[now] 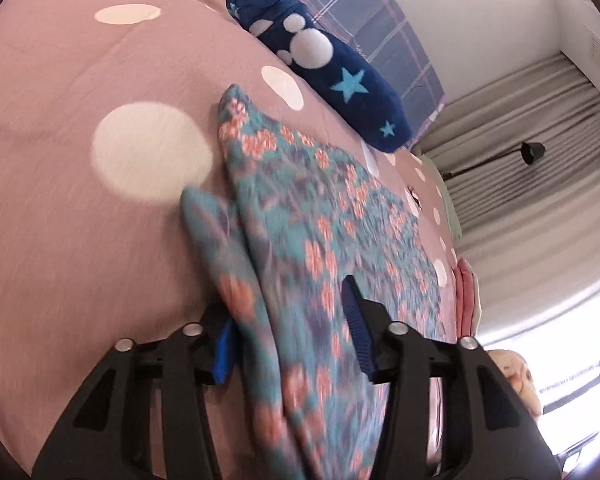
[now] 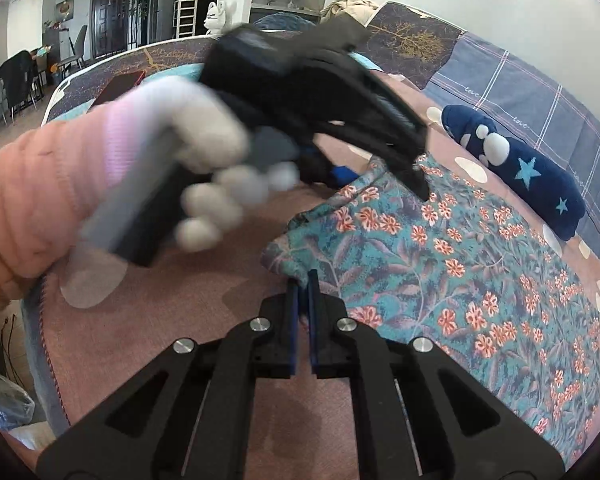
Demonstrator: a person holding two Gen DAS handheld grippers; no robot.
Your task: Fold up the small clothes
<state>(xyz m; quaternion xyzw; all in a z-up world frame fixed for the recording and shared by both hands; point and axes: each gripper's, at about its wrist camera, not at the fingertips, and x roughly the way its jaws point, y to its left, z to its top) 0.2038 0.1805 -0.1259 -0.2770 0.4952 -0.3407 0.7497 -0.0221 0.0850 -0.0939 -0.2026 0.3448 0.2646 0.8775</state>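
Note:
A teal floral garment (image 2: 452, 276) lies spread on the pink dotted bedspread (image 2: 204, 320). My right gripper (image 2: 305, 280) is shut on the garment's near corner. In the right wrist view my left gripper (image 2: 380, 160), held by a gloved hand, is at the garment's far corner. In the left wrist view the garment (image 1: 308, 240) runs between the fingers of my left gripper (image 1: 288, 320), which stand wide apart around a fold of the cloth. The view is blurred by motion.
A folded navy garment with stars and white dots (image 2: 516, 160) (image 1: 324, 60) lies beyond the floral one, next to a blue plaid pillow (image 2: 540, 84). A pink folded item (image 1: 466, 300) lies at the bed's edge. Curtains (image 1: 540, 120) hang behind the bed.

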